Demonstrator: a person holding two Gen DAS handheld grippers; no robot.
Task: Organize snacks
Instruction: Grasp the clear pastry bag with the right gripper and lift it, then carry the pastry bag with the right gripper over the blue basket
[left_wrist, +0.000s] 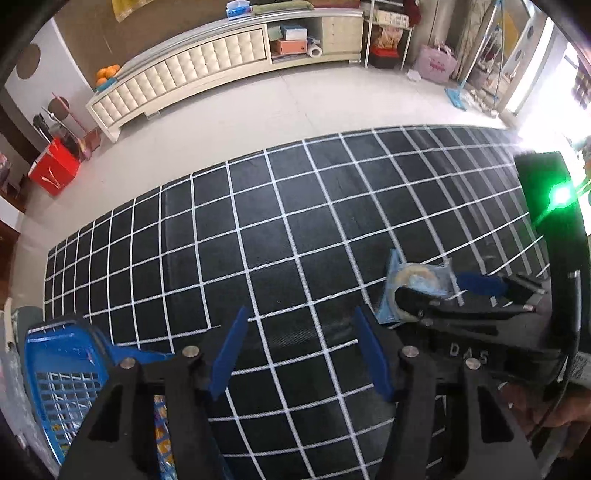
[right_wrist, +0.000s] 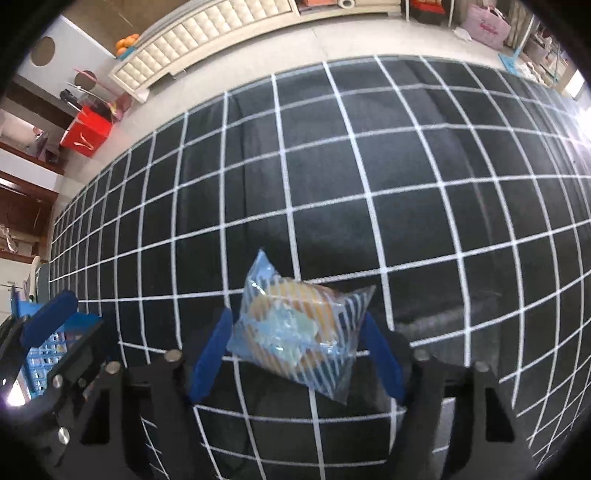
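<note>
1. While the right gripper (right_wrist: 295, 354) points down over the desk, its blue fingers (right_wrist: 210, 354) bracket a clear striped snack packet (right_wrist: 295, 328). Contact looks likely, though I cannot tell whether the pads yet press it.
2. Left gripper (left_wrist: 299, 354): fingers parted, nothing between them, positioned just beside a blue basket (left_wrist: 66, 376), judged the destination for snacks.
3. The packet lies on a black cloth with a white grid (left_wrist: 258, 221) covering the desk.
4. Beyond it: pale floor, a cream quilted cabinet (left_wrist: 184, 70), a red box (left_wrist: 55, 171).
</note>
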